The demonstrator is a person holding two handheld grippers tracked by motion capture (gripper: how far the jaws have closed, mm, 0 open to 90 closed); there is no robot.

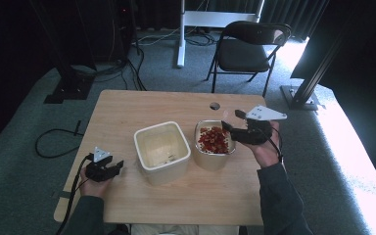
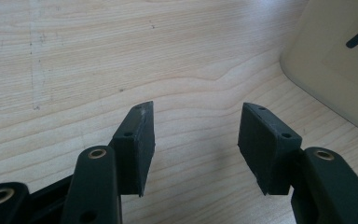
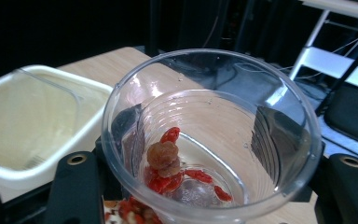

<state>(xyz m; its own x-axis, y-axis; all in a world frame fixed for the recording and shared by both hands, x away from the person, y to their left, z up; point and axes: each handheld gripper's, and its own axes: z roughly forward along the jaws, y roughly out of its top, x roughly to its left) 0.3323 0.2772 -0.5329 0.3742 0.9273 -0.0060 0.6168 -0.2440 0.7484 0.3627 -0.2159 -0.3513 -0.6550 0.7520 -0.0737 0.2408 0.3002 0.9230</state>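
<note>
On the wooden surface (image 1: 176, 105) stand a cream tub (image 1: 162, 152) and, just beside it, a container of red dried fruit (image 1: 215, 144). The right claw (image 3: 205, 144) is clamped around a clear plastic cup (image 3: 209, 135), tipped above that container, with a few red pieces inside. The left claw (image 2: 196, 144) rests wide apart and empty near the tub.

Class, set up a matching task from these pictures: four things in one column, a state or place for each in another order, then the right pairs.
Things
1. left gripper
2. right gripper
3. cream tub
4. small bowl

States
A. full of red pieces
B. nearly empty inside
C. open above bare wood
D. holding a clear cup

Pairs: 1-C, 2-D, 3-B, 4-A
</note>
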